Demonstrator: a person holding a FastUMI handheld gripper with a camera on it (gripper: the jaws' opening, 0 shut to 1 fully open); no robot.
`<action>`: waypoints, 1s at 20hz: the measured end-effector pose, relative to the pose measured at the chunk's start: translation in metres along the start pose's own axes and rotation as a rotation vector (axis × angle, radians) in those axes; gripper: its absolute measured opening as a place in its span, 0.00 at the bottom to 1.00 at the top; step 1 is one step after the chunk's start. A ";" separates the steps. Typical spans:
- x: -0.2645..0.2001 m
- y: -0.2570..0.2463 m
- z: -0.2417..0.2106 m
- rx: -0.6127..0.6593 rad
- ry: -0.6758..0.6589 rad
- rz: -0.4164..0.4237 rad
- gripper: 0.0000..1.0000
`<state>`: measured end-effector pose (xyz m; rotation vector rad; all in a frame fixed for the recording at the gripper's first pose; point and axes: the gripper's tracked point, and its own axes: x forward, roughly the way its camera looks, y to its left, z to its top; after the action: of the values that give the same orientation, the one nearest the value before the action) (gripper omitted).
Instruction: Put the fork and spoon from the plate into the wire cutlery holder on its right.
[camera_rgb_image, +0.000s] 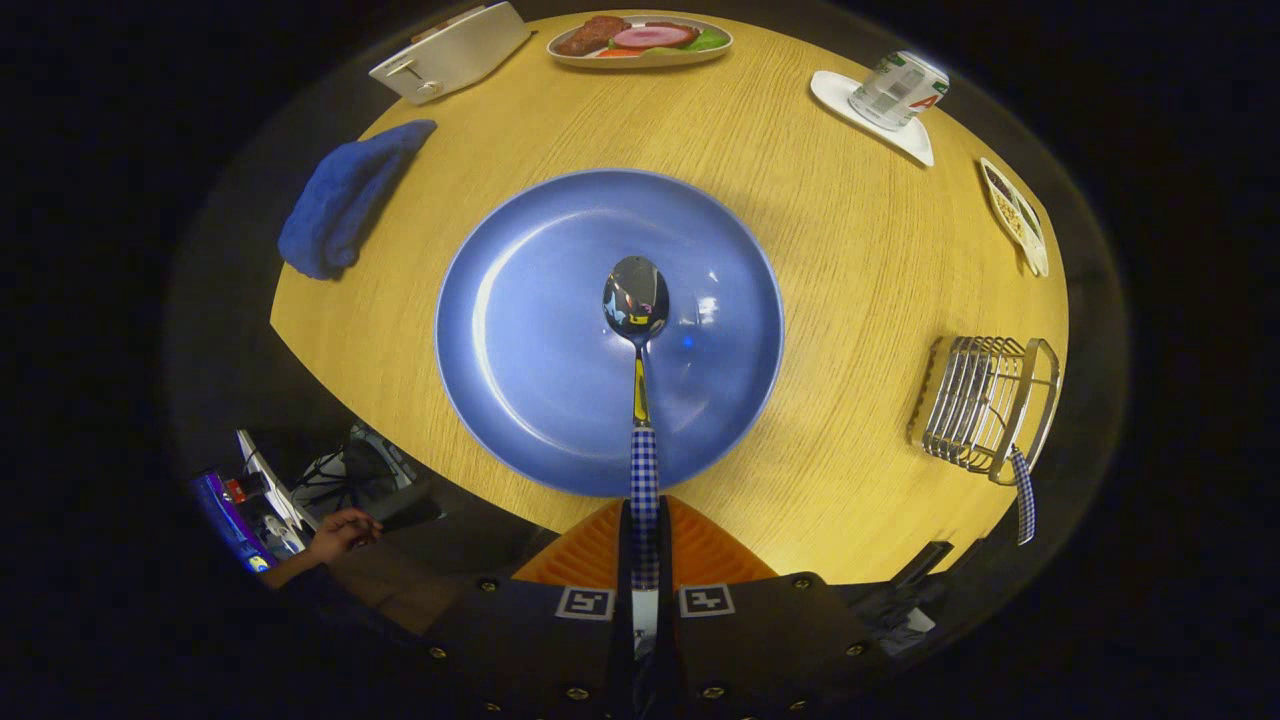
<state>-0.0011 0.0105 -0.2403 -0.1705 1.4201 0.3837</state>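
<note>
Checked-pattern handle of the spoon sits pinched between both fingers of the gripper, which is closed tight on it. Its shiny bowl reaches forward over the middle of the blue plate, which rests on the wooden table. To the right of the plate, well apart from it, stands the wire cutlery holder, with a second checked handle, presumably the fork's, hanging over its near edge. Left of the plate lies a blue cloth. Beyond the plate are a white toaster, a dish of food and a can on a white saucer.
</note>
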 end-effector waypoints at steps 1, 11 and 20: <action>-0.003 -0.002 0.001 -0.001 -0.009 0.010 0.09; -0.063 -0.034 -0.016 -0.061 0.028 0.001 0.09; -0.111 -0.087 -0.033 0.011 0.013 -0.022 0.09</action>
<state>-0.0121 -0.0993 -0.1464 -0.1800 1.4320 0.3576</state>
